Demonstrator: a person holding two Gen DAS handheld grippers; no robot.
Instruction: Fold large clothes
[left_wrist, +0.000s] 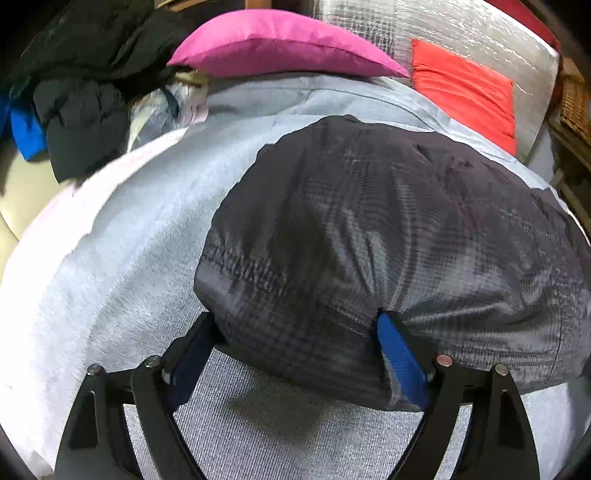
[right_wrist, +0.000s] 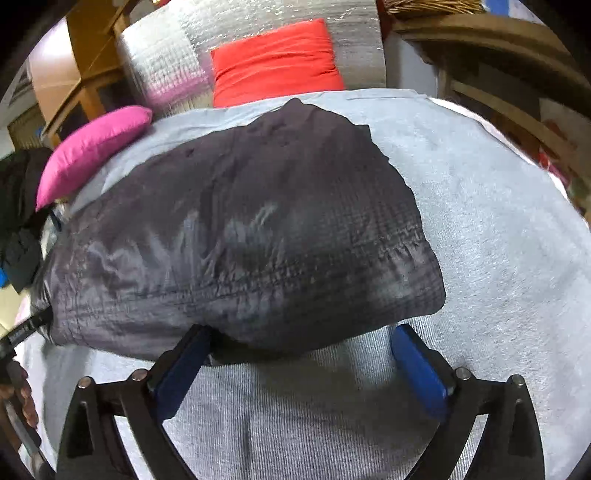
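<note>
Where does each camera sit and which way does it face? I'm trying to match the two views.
Left wrist: on the left gripper, facing the dark jacket's near left edge, jaws open around it.
Right wrist: on the right gripper, facing its near right edge, jaws open.
Shared: jacket, grey bedsheet, pink pillow, red pillow.

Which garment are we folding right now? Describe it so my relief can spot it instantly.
Start from the pale grey bed cover filling both views. In its middle lies the dark puffy jacket, folded into a bundle, both grippers open at its near edge. Unlike the pink pillow and red cushion behind, it is charcoal, quilted and faintly shiny.
</note>
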